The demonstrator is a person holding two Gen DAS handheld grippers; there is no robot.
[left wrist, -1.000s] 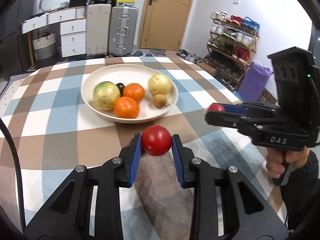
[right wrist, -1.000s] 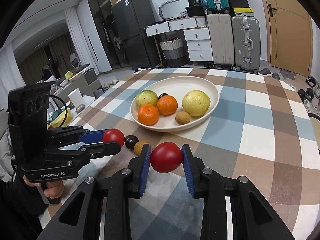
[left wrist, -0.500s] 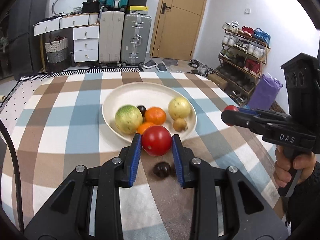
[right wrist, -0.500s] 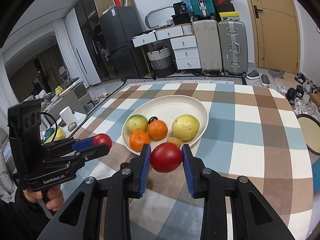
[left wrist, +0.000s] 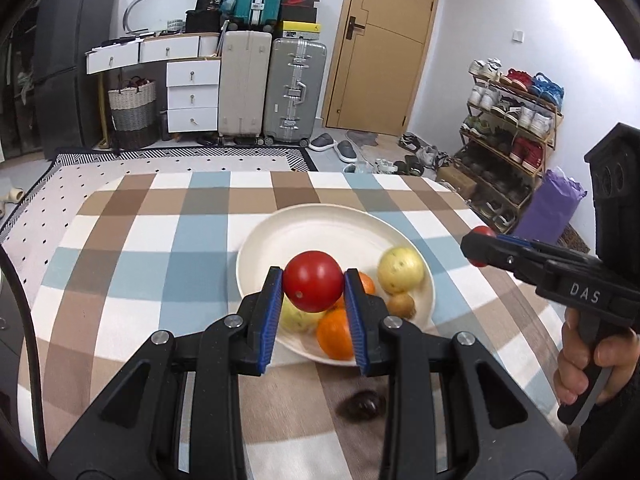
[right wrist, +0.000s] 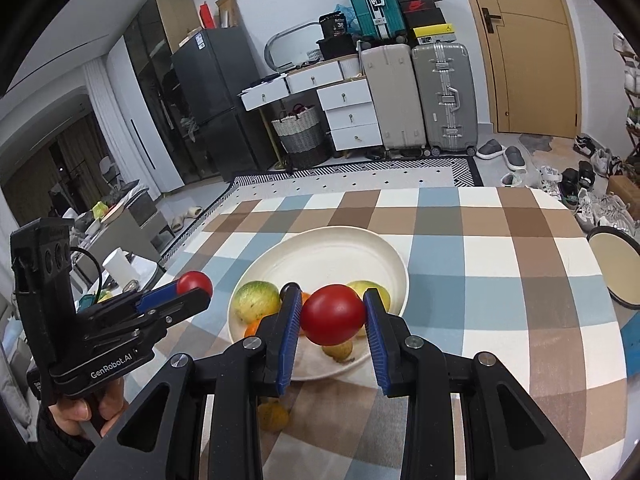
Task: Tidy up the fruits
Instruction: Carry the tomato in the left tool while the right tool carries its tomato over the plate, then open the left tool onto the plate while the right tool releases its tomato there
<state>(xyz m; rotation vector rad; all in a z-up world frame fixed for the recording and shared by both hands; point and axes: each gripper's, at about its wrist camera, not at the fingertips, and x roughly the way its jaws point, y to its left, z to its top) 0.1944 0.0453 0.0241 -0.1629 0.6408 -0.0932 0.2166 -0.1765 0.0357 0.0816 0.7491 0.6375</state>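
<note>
My left gripper [left wrist: 313, 286] is shut on a red tomato [left wrist: 313, 281] and holds it above the near side of the white bowl [left wrist: 320, 224]. My right gripper [right wrist: 332, 316] is shut on a second red tomato [right wrist: 332, 314], also raised over the bowl [right wrist: 340, 244]. The bowl holds a yellow-green fruit [left wrist: 401, 270], oranges [left wrist: 335, 334], a small brown fruit [left wrist: 402, 305] and a green fruit [right wrist: 256, 302]. A dark round fruit [left wrist: 365, 402] lies on the checked cloth below my left gripper. A small yellow-brown fruit [right wrist: 273, 416] lies on the cloth under my right gripper.
The checked tablecloth [left wrist: 168, 248] covers the table. A round stool [right wrist: 616, 266] stands by the table's right edge. Suitcases [left wrist: 294, 88], drawers and a shoe rack [left wrist: 508, 120] stand beyond the table.
Both grippers have risen with their tomatoes and now stand over the near part of the bowl. The loose fruits on the cloth have dropped low in both views.
</note>
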